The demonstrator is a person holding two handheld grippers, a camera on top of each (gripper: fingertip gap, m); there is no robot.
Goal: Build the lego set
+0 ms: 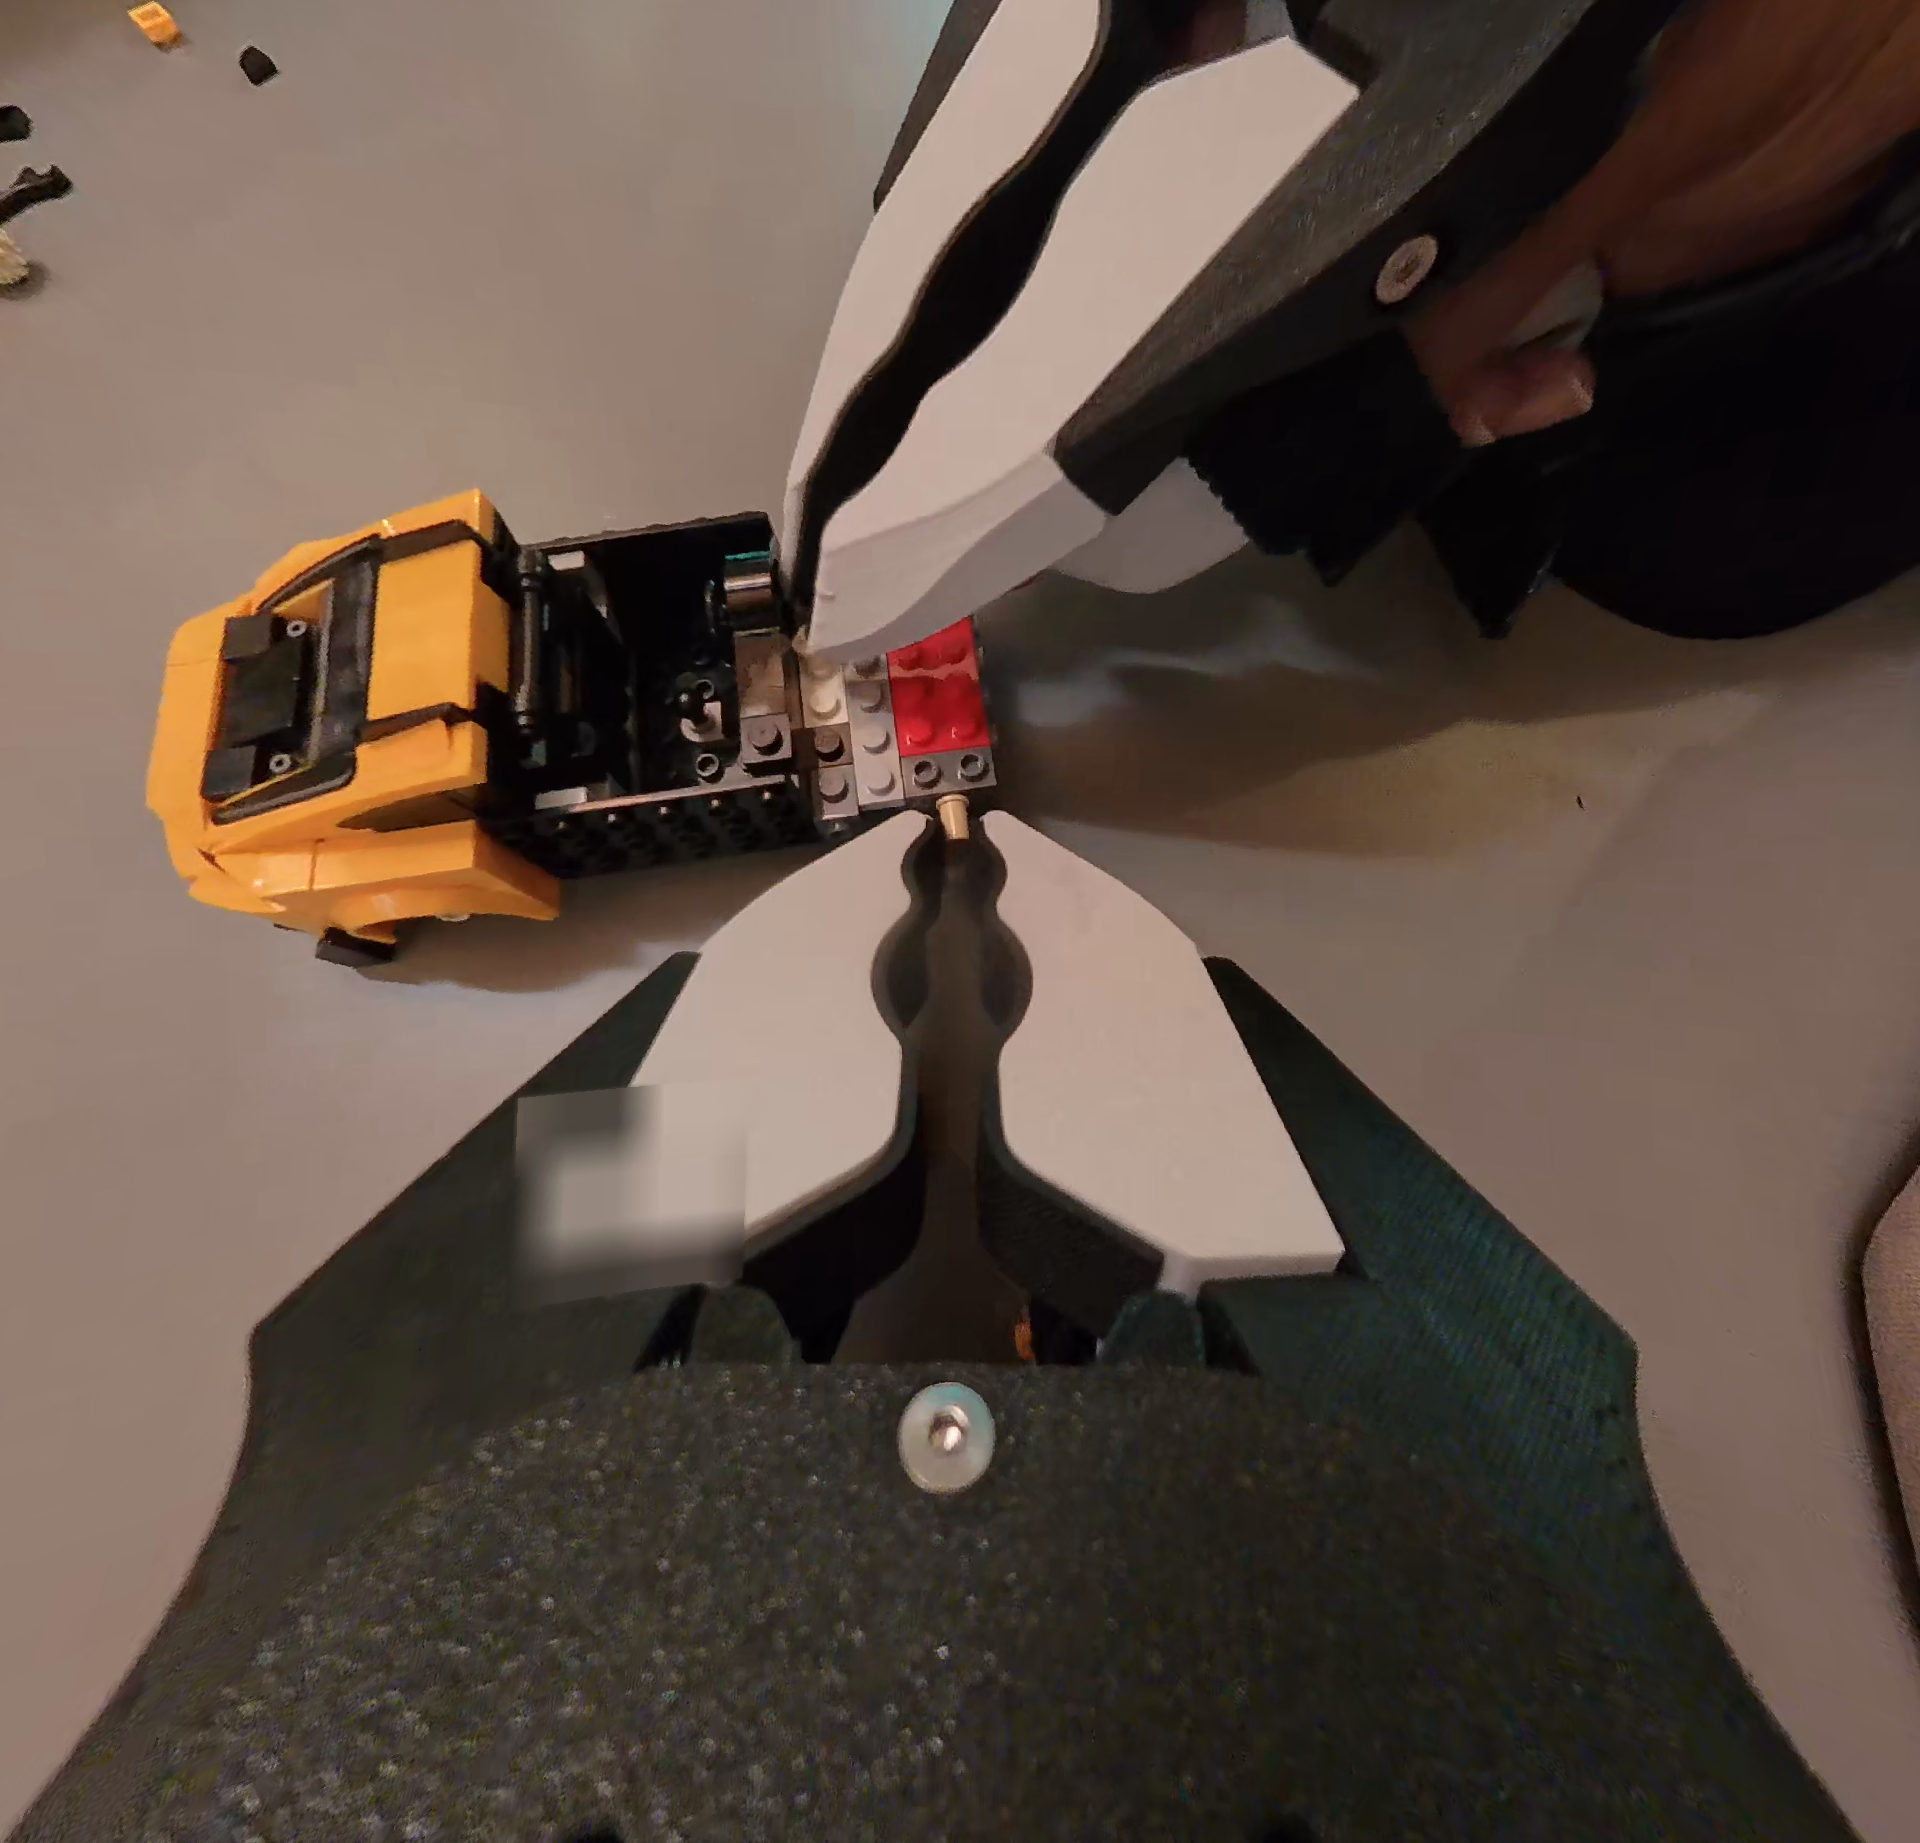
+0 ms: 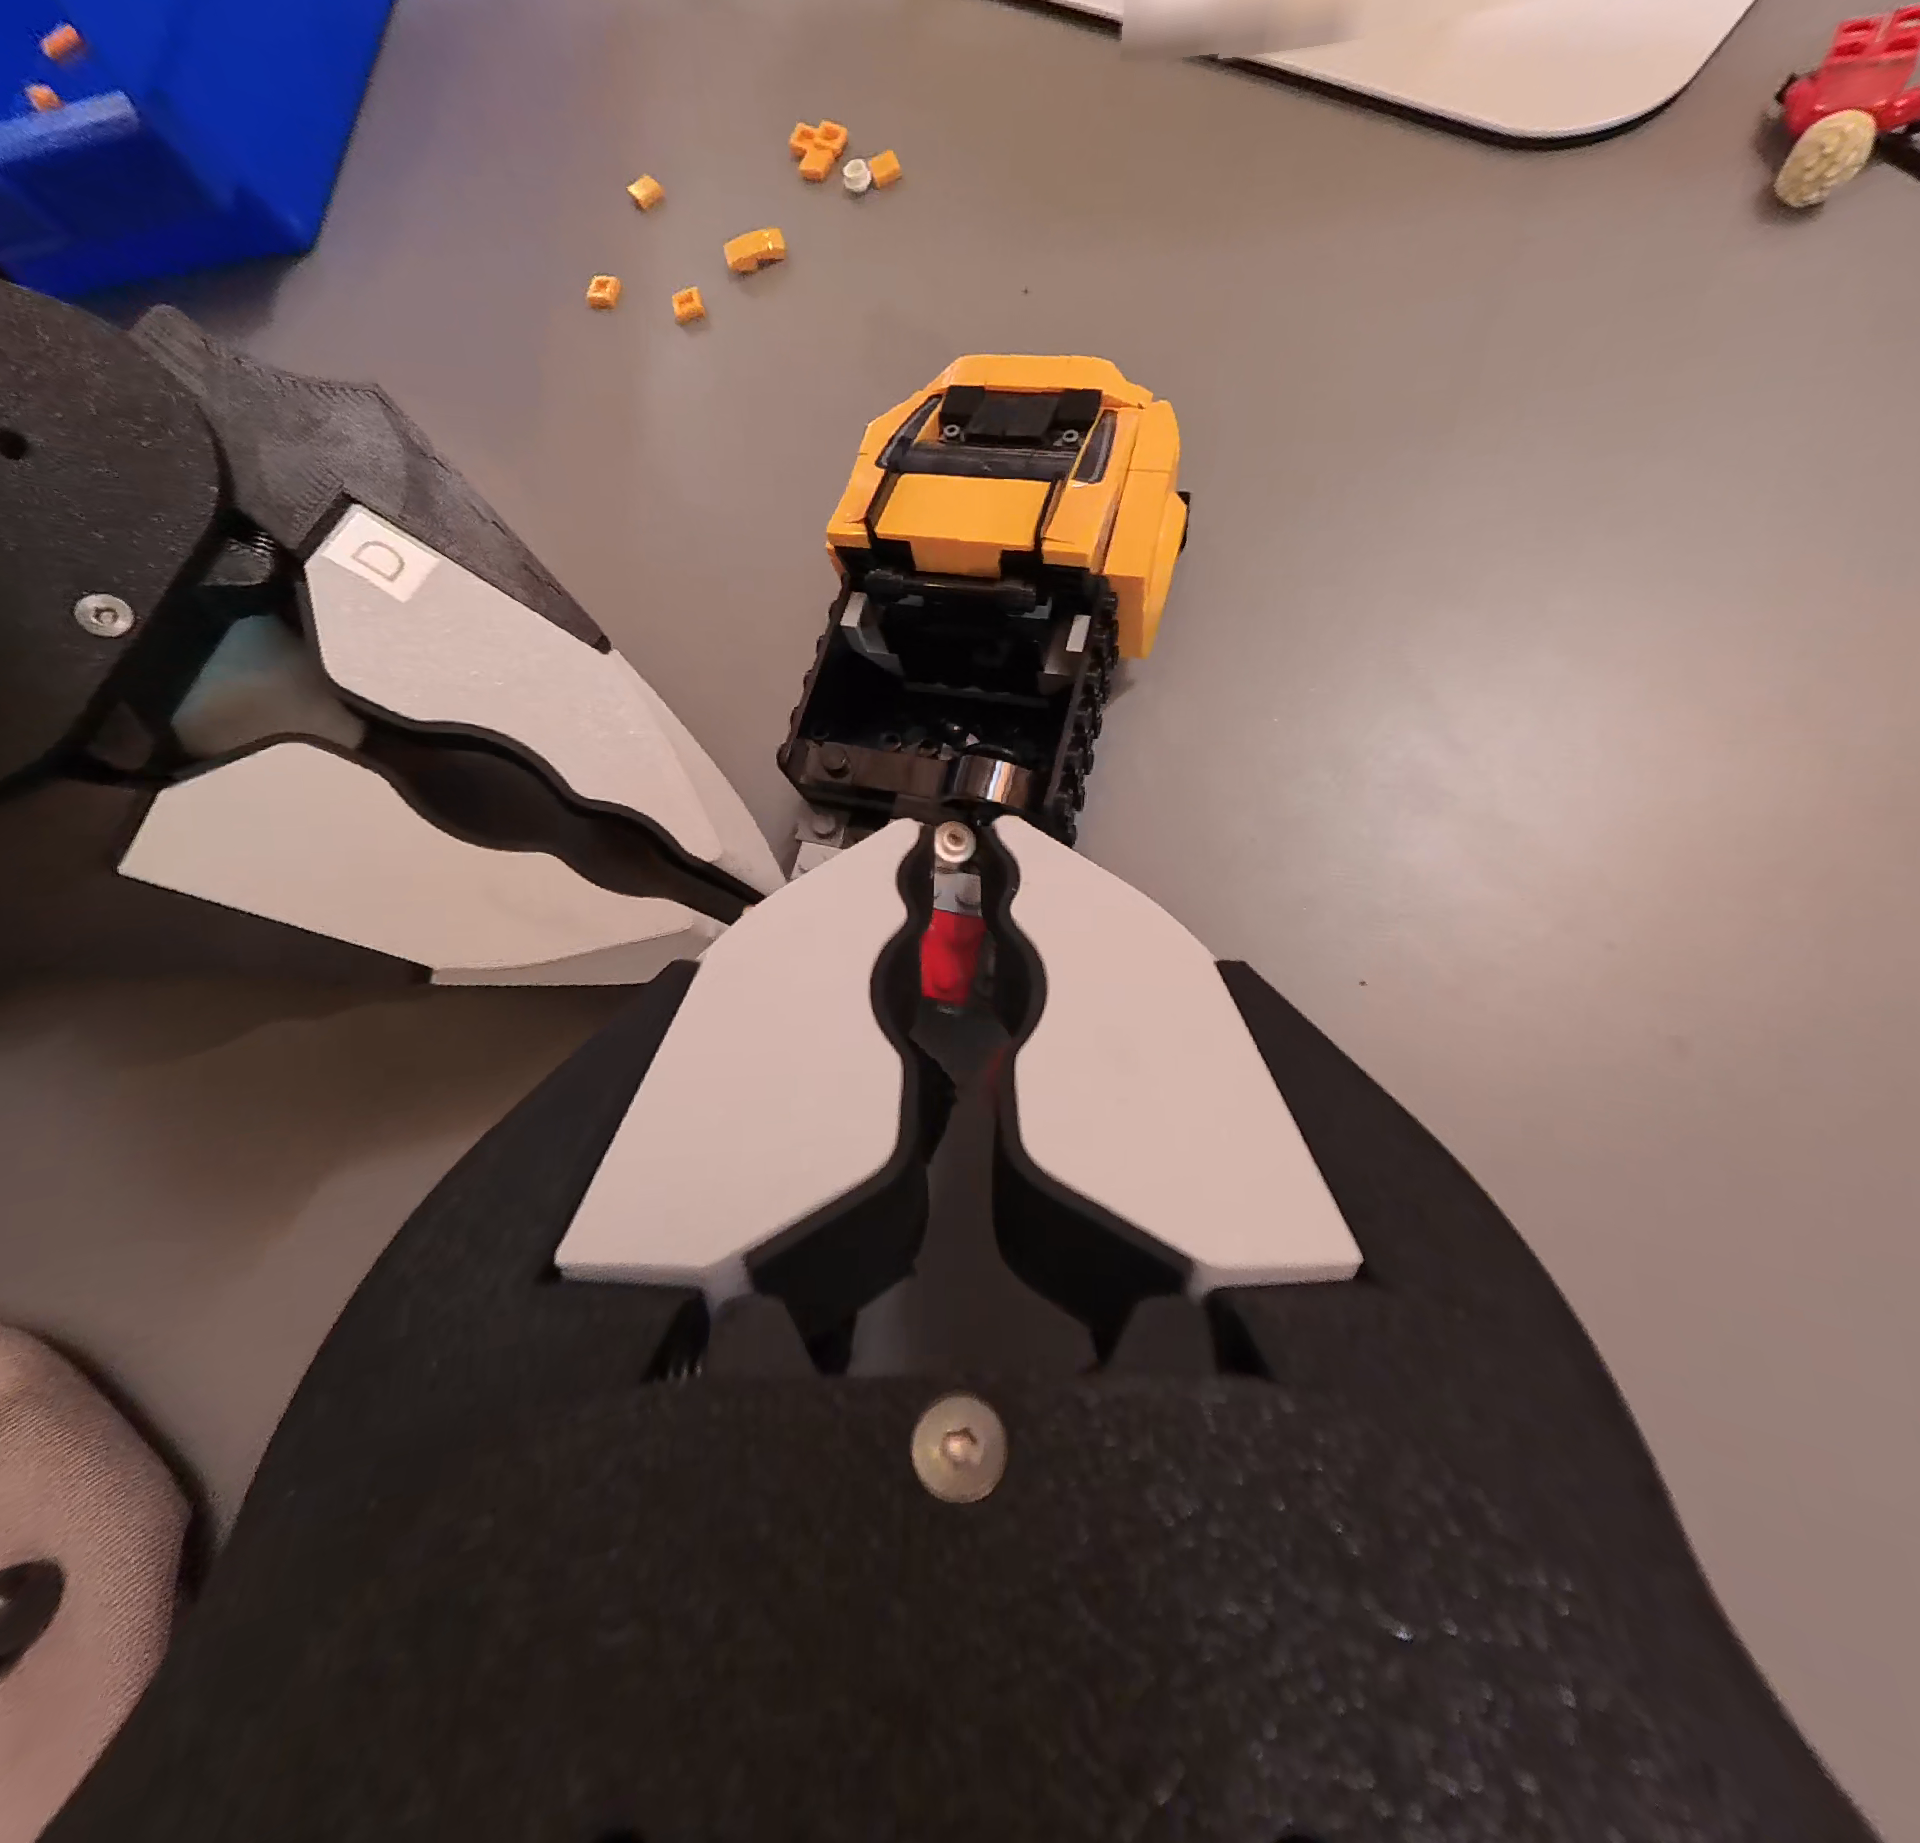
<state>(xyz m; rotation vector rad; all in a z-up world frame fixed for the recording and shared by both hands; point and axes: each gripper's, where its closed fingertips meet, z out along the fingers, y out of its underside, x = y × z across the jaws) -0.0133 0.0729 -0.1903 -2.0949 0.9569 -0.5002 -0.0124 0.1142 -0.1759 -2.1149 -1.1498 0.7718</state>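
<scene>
Left gripper [image 1: 951, 827]: its grey fingers are clenched on a small tan peg [image 1: 952, 819] that sticks out of the side of the brick car, just under a dark grey two-stud plate.
Right gripper [image 2: 954, 843]: its fingertips are closed on a small white round stud piece [image 2: 953, 839] on the studded rear of the car; red bricks [image 2: 951, 946] show in the gap behind the tips.
Toy car: a yellow-and-black plastic brick car [image 2: 997, 505] stands on the grey table [image 2: 1455, 754], between the two grippers, its rear half stripped of bodywork.
Car's open shell: a black box-like cavity [image 2: 935, 692] holding black studded parts, with a shiny black cylinder [image 2: 987, 780] at its near edge.
Blue bin: a blue plastic bin [image 2: 208, 79] at the table's far left, with small orange bricks [image 2: 60, 43] inside.
Loose parts: small orange bricks [image 2: 753, 247] scattered beyond the car.
Far right: a red toy vehicle with a pale wheel [image 2: 1839, 120].
</scene>
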